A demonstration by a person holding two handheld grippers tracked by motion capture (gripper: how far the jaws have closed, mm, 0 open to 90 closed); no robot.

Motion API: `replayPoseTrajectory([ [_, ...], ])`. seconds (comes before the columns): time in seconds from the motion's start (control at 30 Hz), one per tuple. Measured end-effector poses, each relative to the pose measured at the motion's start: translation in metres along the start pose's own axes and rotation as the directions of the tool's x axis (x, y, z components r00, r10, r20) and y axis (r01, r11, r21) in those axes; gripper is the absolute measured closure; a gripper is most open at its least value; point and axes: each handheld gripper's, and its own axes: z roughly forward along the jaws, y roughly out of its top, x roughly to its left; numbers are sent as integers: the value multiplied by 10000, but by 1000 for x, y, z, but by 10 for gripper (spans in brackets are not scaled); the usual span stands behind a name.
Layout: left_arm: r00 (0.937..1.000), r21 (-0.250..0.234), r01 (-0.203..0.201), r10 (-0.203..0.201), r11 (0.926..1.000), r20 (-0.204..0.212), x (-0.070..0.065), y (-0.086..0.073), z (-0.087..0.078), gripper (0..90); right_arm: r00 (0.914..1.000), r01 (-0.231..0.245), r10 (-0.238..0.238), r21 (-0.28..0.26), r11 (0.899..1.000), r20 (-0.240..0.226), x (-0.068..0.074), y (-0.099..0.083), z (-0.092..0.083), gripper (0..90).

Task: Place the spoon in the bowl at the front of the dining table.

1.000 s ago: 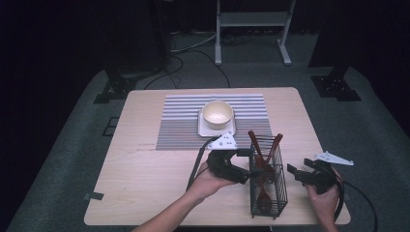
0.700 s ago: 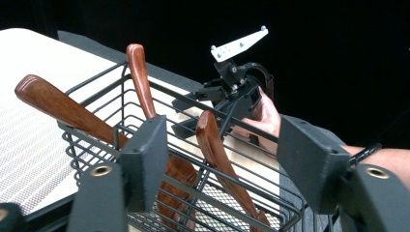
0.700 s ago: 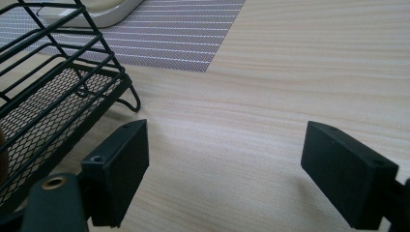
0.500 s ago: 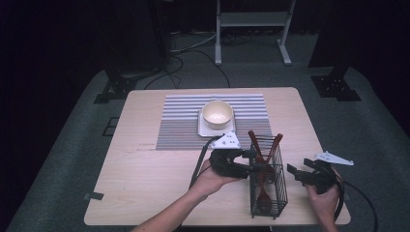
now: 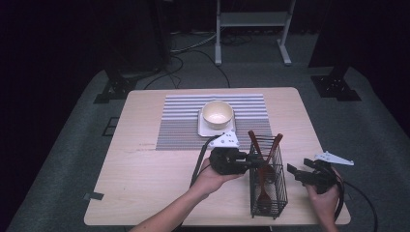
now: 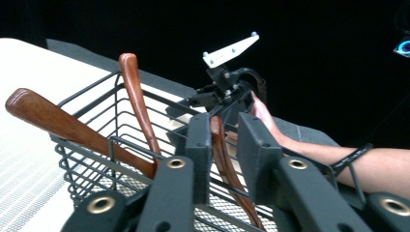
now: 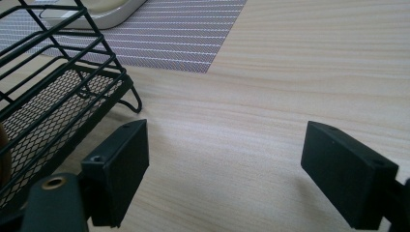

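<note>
The desk [image 5: 145,193] is pale wood, with a striped mat [image 5: 183,125] across its far half. On the mat's near edge sits a white plate [image 5: 203,129] with a cream bowl [image 5: 217,114] on it.

Nearer me, toward the right of the desk, stands a black wire basket [image 5: 280,193]. It holds three wooden utensils. Two lean up and out past the far rim, their handles [image 6: 48,118] crossing as seen in the high view. The third is a wooden spoon [image 5: 264,186], its bowl low in the basket toward me.

My left claw [image 6: 223,145] reaches into the basket from its left side. Its jaws have just been closing, and the left gripper view shows them around the spoon's handle, one pad hard against it and the other just beside it, so I am grasping the spoon. It has not left the basket.

My right claw [image 7: 225,174] hangs low over bare desk just right of the basket, touching nothing. Its jaws stand wide apart with only wood grain between them. From the left gripper view I can see my right hand [image 6: 263,113] beyond the basket, with the grey plate above it.
</note>
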Motion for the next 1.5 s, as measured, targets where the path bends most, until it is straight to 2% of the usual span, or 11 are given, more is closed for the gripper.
replayPoseTrajectory([
  [0.1, 9999, -74, 95, -94, 9999, 145, 0, 0, -1, 819, 10000, 9, -9, -9, 10000, 0, 0, 0, 0, 161],
  [0.23, 9960, -455, 739, -714, 9962, 539, 2, -2, -3, 838, 10000, 10, -10, -6, 10000, 2, 0, 0, 0, 161],
  [0.4, 9939, -621, 960, -923, 9934, 598, 2, -3, -5, 843, 10000, -1, 1, -12, 10000, -6, 0, 0, 0, 162],
  [0.5, 9886, -975, 1347, -1271, 9861, 806, 3, -3, -8, 843, 10000, 1, -1, -5, 10000, -3, 0, 0, 0, 161],
  [0.6, 9886, -1066, 1370, -1291, 9848, 775, 3, -2, -10, 843, 10000, 1, -1, -6, 10000, -2, 0, 0, 0, 161],
  [0.87, 9859, -1513, 1588, -1484, 9757, 777, 1, 4, -19, 843, 10000, -2, 2, -16, 10000, -18, 0, 0, 0, 161],
  [1.03, 9826, -1710, 1746, -1604, 9697, 933, 1, 7, -25, 843, 10000, -15, 15, -38, 10000, -29, 0, 0, 0, 161],
  [1.27, 9830, -1913, 1750, -1605, 9658, 889, 0, 12, -30, 843, 10000, -8, 8, -30, 10000, -28, 0, 0, 0, 161],
  [1.3, 9814, -1980, 1835, -1678, 9629, 935, 1, 14, -32, 843, 10000, -7, 7, -31, 10000, -21, 0, 0, 0, 161],
  [1.4, 9807, -2046, 1880, -1723, 9606, 922, 1, 15, -34, 843, 10000, -12, 12, -34, 10000, -17, 0, 0, 0, 161],
  [1.5, 9767, -2191, 2093, -1928, 9530, 945, 3, 16, -38, 843, 10000, -18, 18, -44, 10000, -31, -1, 0, 0, 161],
])
